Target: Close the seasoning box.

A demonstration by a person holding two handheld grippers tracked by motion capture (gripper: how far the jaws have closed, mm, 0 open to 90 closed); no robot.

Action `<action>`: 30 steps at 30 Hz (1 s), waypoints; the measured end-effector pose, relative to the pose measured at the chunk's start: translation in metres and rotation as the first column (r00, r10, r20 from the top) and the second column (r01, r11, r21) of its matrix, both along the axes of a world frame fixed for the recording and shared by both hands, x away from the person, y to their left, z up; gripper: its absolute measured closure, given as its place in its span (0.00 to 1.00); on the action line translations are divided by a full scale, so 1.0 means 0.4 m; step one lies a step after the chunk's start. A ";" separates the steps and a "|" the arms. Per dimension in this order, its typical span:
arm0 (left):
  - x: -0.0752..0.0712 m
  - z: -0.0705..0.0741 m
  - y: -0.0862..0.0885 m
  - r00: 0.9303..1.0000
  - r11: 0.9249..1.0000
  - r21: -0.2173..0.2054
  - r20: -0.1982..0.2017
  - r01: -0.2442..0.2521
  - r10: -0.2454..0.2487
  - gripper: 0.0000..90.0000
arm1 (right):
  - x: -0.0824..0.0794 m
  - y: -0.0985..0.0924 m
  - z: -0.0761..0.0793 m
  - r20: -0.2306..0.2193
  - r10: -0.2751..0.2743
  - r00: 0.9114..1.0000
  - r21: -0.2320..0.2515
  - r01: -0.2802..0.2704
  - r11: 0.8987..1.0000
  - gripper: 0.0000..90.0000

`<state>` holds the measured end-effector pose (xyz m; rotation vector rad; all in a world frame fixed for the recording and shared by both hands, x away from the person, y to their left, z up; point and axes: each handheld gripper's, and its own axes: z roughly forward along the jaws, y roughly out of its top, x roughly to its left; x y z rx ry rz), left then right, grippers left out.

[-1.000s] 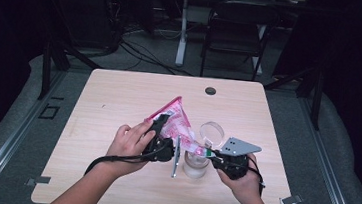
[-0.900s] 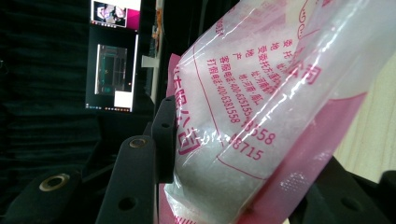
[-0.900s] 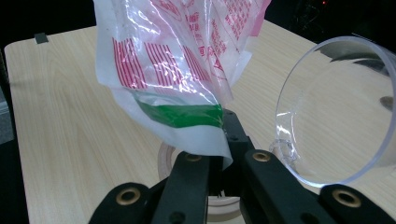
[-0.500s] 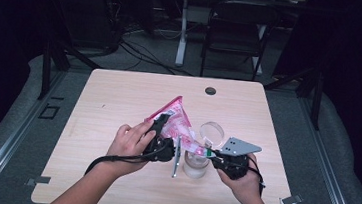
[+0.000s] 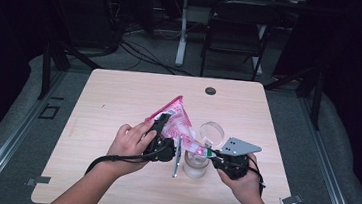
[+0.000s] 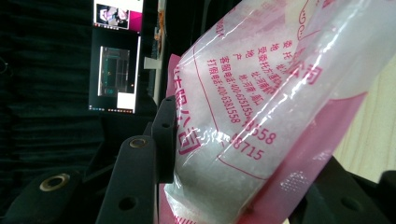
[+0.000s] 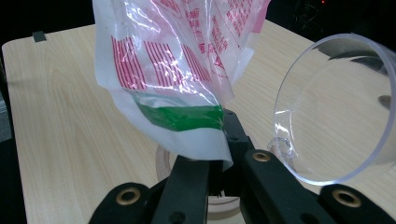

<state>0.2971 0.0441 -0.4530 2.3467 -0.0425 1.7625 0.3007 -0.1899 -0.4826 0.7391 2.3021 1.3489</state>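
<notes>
Pink-and-clear plastic is what both grippers are working: a printed bag [image 5: 177, 124] of white granules, held tilted above a clear jar [image 5: 196, 165] near the table's [image 5: 119, 91] front edge. The step in hand looks like pouring from the bag into that jar. To do it well, the left gripper [image 5: 161, 139] should keep the bag's bulk raised and steady while the right gripper [image 5: 210, 155] keeps the low corner directly over the jar's mouth — any sideways drift would spill granules onto the wood.

In the left gripper view the bag [image 6: 280, 107] sits between the jaws, which are partly closed and pressing on its filled body. In the right gripper view the jaws are clamped tight on the bag's thin green-striped edge [image 7: 187, 119], the film rising straight up from between them. A clear round lid [image 7: 334, 109] leans just beside them; whether it touches the jar I cannot tell from here.
</notes>
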 end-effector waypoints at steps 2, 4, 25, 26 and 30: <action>0.000 0.000 0.000 1.000 1.000 0.000 0.000 0.001 -0.001 0.67 | 0.000 0.000 -0.001 -0.002 0.000 1.000 0.000 0.000 1.000 1.00; -0.001 0.000 -0.001 1.000 1.000 -0.001 0.001 0.001 -0.001 0.67 | 0.000 0.000 -0.001 -0.003 0.002 1.000 0.001 -0.002 1.000 1.00; -0.002 0.002 -0.005 1.000 1.000 0.000 0.011 0.003 -0.003 0.68 | 0.001 -0.001 -0.003 -0.001 -0.002 1.000 -0.012 0.001 1.000 1.00; -0.002 0.002 -0.005 1.000 1.000 0.000 0.010 0.004 -0.004 0.68 | 0.001 -0.001 -0.003 -0.001 -0.001 1.000 -0.012 0.001 1.000 1.00; -0.002 0.001 -0.005 1.000 1.000 0.001 0.009 0.004 -0.004 0.68 | 0.001 -0.001 -0.003 -0.001 -0.002 1.000 -0.014 0.002 1.000 1.00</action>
